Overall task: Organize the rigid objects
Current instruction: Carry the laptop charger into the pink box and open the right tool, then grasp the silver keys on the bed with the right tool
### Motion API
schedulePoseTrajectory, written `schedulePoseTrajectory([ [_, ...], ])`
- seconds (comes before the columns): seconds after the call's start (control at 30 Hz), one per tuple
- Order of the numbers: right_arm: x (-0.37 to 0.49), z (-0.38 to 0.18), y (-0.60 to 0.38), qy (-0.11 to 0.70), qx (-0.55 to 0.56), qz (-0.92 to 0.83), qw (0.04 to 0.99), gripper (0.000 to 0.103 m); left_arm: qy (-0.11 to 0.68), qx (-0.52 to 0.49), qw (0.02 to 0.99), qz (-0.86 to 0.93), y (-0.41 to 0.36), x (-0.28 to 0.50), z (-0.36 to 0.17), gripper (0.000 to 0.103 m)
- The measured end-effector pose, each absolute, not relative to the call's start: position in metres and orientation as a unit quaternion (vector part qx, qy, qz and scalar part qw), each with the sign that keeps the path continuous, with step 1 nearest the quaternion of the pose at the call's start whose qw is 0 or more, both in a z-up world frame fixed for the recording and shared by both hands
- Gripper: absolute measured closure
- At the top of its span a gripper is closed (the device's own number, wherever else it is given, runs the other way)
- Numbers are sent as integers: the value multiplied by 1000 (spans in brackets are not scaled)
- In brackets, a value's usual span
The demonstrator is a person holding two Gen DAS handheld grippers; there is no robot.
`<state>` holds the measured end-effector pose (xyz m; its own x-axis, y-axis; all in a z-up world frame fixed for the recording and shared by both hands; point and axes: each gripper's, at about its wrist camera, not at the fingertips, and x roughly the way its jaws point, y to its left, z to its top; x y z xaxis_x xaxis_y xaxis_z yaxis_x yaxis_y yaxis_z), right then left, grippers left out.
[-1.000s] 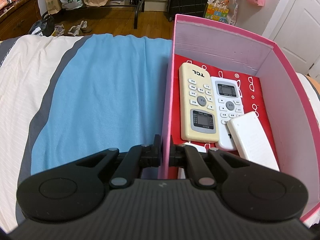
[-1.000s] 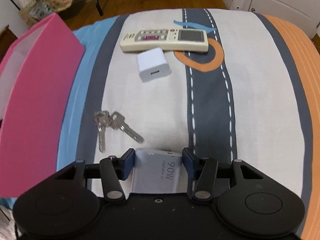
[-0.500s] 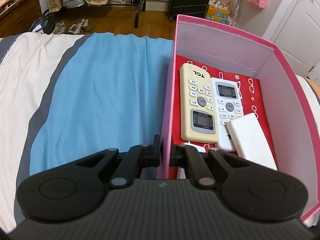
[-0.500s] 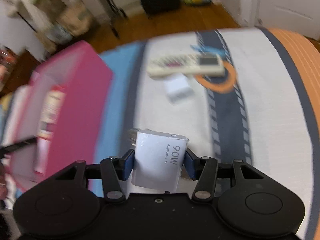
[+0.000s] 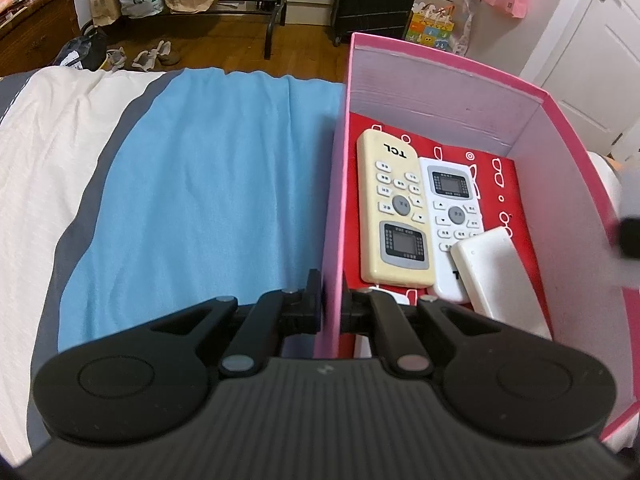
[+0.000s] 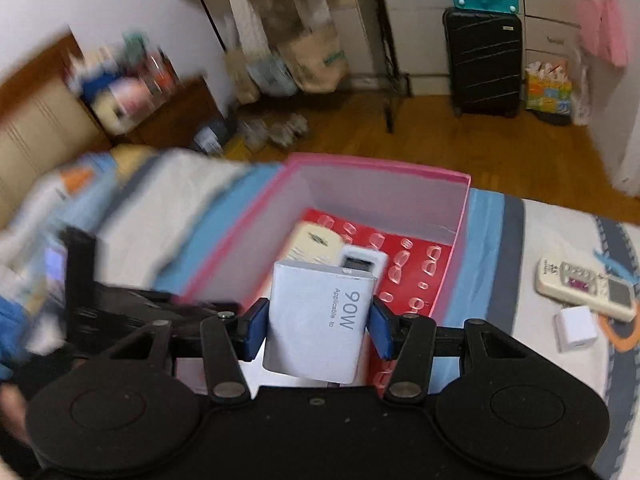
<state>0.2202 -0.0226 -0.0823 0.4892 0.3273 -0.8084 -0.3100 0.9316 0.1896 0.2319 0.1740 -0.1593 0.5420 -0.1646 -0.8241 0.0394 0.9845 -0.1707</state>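
Observation:
A pink box (image 5: 576, 184) with a red patterned floor stands on the bed. Inside lie a cream TCL remote (image 5: 394, 210), a white remote (image 5: 452, 216) and a white flat block (image 5: 500, 276). My left gripper (image 5: 331, 308) is shut on the box's left wall. My right gripper (image 6: 318, 326) is shut on a grey 90W charger (image 6: 320, 320), held above the pink box (image 6: 456, 240). On the bedspread to the right lie another remote (image 6: 586, 288) and a small white plug adapter (image 6: 576, 328).
The blue cloth (image 5: 208, 200) covers the bed left of the box. The left gripper's body (image 6: 120, 308) shows dark at the box's near left corner in the right wrist view. A black suitcase (image 6: 482, 60), paper bags and a wooden cabinet stand beyond the bed.
My right gripper lifted the 90W charger off the bedspread and swung left, from over the keys to above the open pink box. The left gripper kept its hold on the box wall.

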Motion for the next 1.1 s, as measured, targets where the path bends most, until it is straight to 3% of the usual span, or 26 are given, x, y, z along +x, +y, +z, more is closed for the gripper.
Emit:
schedulePoseTrajectory([
  [0.3, 237, -117, -5, 456, -101, 139, 873, 46, 473, -57, 877, -60, 168, 232, -155, 98],
  [0.6, 208, -64, -53, 386, -60, 170, 905, 46, 467, -61, 880, -61, 173, 229, -153, 98],
  [0.67, 197, -47, -75, 352, -39, 178, 918, 39, 466, -58, 881, -60, 172, 229, -152, 98],
  [0.73, 185, -35, -96, 314, -30, 182, 931, 22, 467, -52, 881, -59, 171, 228, -152, 98],
  [0.8, 178, -29, -114, 294, -42, 175, 939, 21, 469, -51, 880, -57, 172, 229, -152, 98],
  [0.97, 196, -44, -167, 385, -23, 136, 913, 22, 469, -45, 880, -53, 170, 229, -152, 98],
  [1.1, 209, -83, -205, 456, 39, 106, 883, 39, 468, -41, 881, -53, 169, 227, -151, 98],
])
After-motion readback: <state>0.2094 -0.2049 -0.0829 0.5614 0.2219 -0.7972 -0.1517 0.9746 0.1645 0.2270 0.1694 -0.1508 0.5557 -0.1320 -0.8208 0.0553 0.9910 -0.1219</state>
